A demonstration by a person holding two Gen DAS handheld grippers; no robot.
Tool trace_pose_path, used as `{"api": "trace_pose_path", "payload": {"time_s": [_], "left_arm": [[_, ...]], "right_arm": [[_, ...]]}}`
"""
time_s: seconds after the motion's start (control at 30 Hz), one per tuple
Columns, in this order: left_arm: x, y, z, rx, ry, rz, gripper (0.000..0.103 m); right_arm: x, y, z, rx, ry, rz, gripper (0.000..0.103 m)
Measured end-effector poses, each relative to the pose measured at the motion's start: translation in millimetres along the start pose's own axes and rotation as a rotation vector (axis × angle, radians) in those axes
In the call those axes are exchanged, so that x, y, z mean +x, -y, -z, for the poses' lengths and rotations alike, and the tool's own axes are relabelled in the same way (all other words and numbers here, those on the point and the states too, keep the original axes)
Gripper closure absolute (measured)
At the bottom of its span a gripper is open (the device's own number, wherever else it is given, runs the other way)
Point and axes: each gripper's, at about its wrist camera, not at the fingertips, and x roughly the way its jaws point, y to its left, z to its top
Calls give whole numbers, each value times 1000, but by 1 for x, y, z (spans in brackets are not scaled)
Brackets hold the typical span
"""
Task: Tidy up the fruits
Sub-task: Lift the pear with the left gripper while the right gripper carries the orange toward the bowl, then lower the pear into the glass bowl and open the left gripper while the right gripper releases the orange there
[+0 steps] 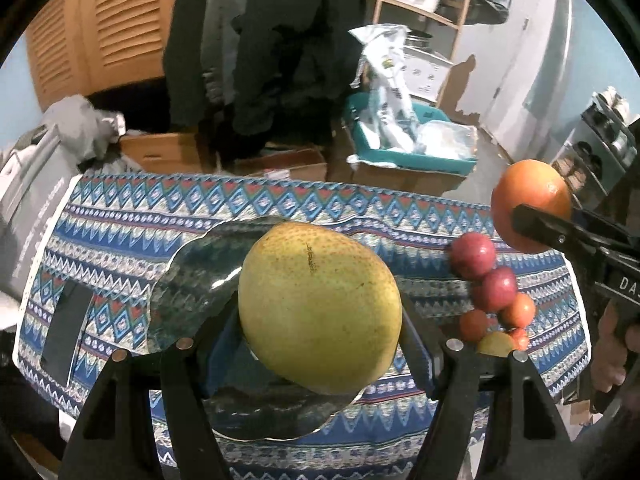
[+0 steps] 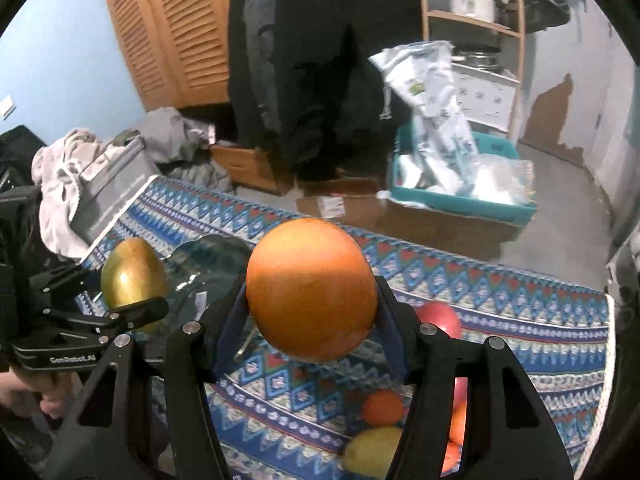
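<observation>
Left wrist view: your left gripper (image 1: 320,312) clamps the mango (image 1: 320,306) over the glass plate (image 1: 188,276), your right gripper (image 2: 312,308) grips the orange (image 2: 312,288) at 2 o'clock.

Soft indoor light is filling both views, fairly dim and cool, with no hard shadows falling on the patterned cloth (image 1: 280,208). The fisheye lens is bending straight lines, and a black vignette is closing in at every corner, heaviest from 4 to 8 o'clock. The glass plate (image 1: 192,272) is throwing small white glints. A warm highlight is sitting on the top of the orange (image 2: 312,288), its underside darkening. The background clutter is smearing softly, the white bag (image 2: 432,112) at 1 o'clock blurring most. The small fruits (image 1: 488,280) are looking slightly fuzzy.
</observation>
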Motion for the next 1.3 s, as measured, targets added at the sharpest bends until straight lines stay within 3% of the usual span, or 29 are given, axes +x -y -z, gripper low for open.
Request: {"api": "trace_pose_path", "payload": {"time_s": [0.57, 0.9, 1.3], "left_arm": [[40, -61, 27, -90, -121, -63, 29], [70, -78, 45, -134, -226, -88, 29], [90, -83, 58, -159, -304, -83, 29]], "right_arm": [[69, -58, -5, -71, -115, -97, 43], [113, -80, 14, -109, -230, -116, 43], [136, -86, 33, -122, -314, -126, 43]]}}
